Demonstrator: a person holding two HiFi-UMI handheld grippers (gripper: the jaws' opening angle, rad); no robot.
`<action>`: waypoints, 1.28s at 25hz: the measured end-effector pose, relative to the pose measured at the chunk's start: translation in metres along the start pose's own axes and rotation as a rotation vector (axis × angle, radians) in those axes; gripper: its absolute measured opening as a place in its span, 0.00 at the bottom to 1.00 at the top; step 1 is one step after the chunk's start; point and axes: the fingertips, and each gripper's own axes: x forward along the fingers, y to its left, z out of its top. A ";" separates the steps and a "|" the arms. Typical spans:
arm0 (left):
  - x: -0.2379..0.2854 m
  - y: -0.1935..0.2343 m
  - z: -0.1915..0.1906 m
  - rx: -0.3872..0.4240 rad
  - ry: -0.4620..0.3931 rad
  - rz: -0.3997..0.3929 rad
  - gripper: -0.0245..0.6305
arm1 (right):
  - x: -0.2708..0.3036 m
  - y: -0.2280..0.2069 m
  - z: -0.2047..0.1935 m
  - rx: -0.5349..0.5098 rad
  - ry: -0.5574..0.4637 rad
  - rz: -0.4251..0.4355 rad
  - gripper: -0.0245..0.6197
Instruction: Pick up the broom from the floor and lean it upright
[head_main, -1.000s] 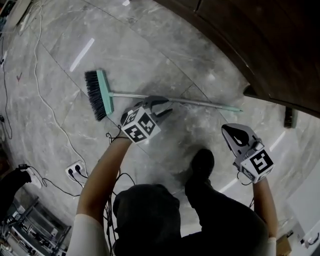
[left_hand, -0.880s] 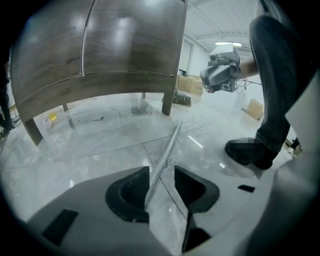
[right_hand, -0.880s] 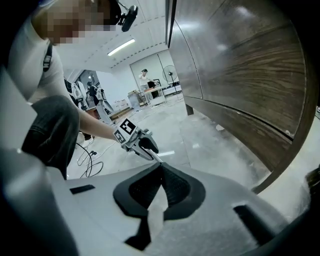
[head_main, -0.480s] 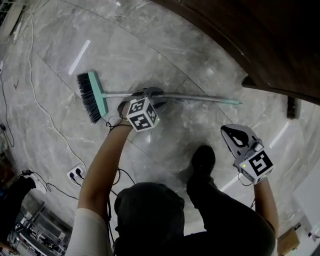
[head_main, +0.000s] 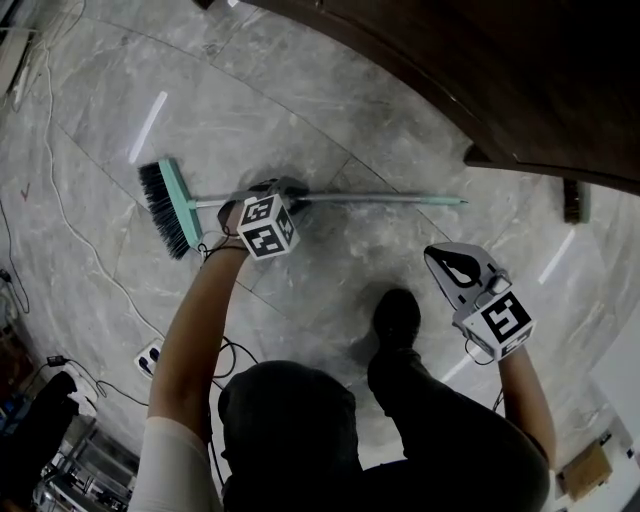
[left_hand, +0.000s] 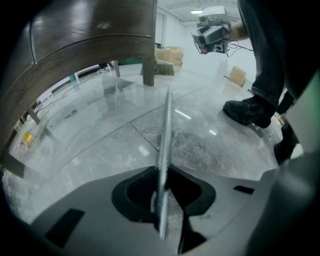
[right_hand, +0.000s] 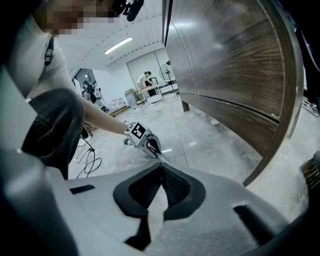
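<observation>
Broom (head_main: 380, 198), lying flat, long axis 9-to-3 o'clock, brush head (head_main: 165, 205) at 9: left gripper (head_main: 292, 190) nearer, jaws just closed in and pinching the handle (left_hand: 165, 130); right gripper (head_main: 440, 258) at 5 o'clock, jaws together, empty.

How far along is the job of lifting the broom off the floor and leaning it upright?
Done: the left hand-held gripper is down at the teal-headed, black-bristled broom. In hand: its jaws have just been closing and pinch the grey metal handle. Left: the broom lies flat on the grey marble floor, so lifting and leaning remain; the right hand-held gripper is shut and empty.
</observation>
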 end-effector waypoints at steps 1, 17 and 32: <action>-0.002 -0.001 0.000 0.010 0.015 -0.009 0.16 | -0.001 -0.002 0.004 0.001 -0.001 -0.004 0.04; -0.103 0.015 0.019 -0.042 -0.055 0.055 0.16 | -0.025 0.019 0.087 -0.091 -0.116 0.041 0.04; -0.205 0.034 0.041 -0.117 -0.181 0.185 0.15 | -0.064 0.022 0.165 -0.167 -0.195 -0.008 0.04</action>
